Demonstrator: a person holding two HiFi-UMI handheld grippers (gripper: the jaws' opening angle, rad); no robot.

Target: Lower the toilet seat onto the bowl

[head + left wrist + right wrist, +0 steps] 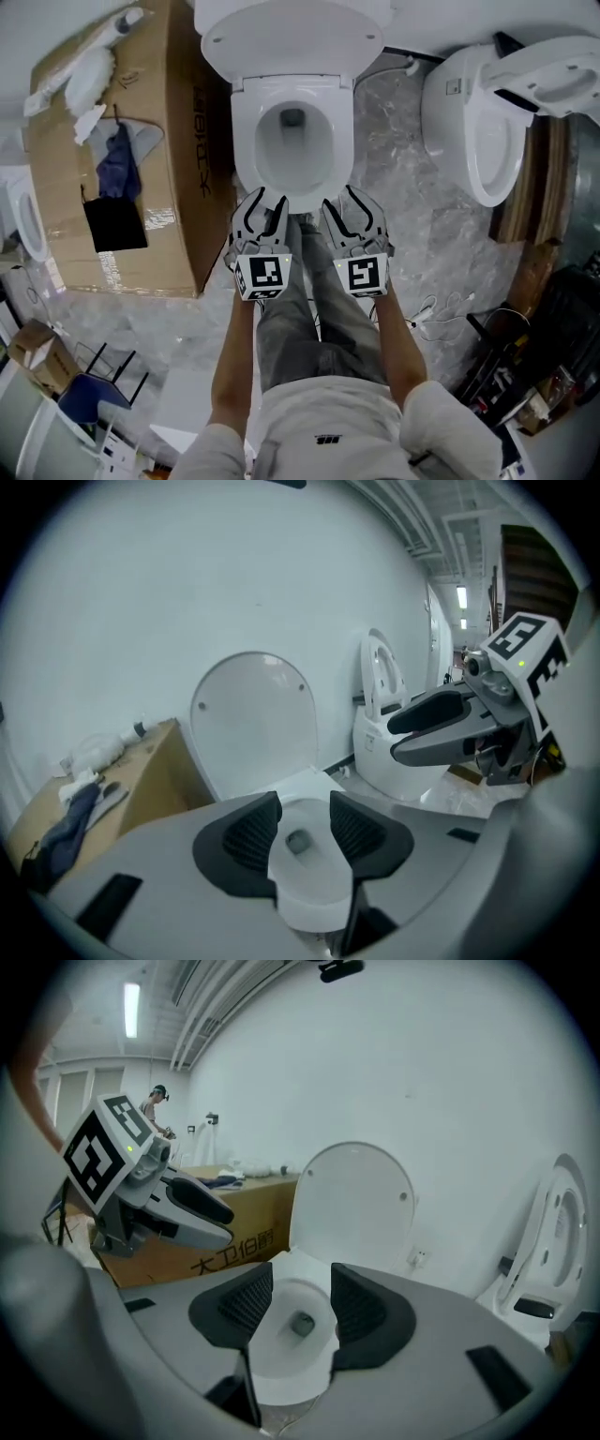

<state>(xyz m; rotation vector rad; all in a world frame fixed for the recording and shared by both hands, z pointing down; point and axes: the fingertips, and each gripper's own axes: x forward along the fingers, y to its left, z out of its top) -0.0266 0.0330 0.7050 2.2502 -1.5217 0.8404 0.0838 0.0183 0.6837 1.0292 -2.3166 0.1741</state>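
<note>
The toilet seat [248,150] was seen lying flat on the bowl [292,159]. Its long axis was directed from the wall toward the person, and the lid [291,37] was raised upright behind it. The toilet was set on a grey marbled floor [412,220], between a cardboard box [178,187], on which a blue cloth [117,164] was laid, and a second toilet [469,131]. The left gripper [267,202] and the right gripper [342,202] were held at the bowl's front edge, each with its fingers spread and nothing gripped.

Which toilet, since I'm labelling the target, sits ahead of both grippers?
The middle toilet, beside the cardboard box: its bowl lies just beyond the left gripper and right gripper. Another toilet stands far right.
</note>
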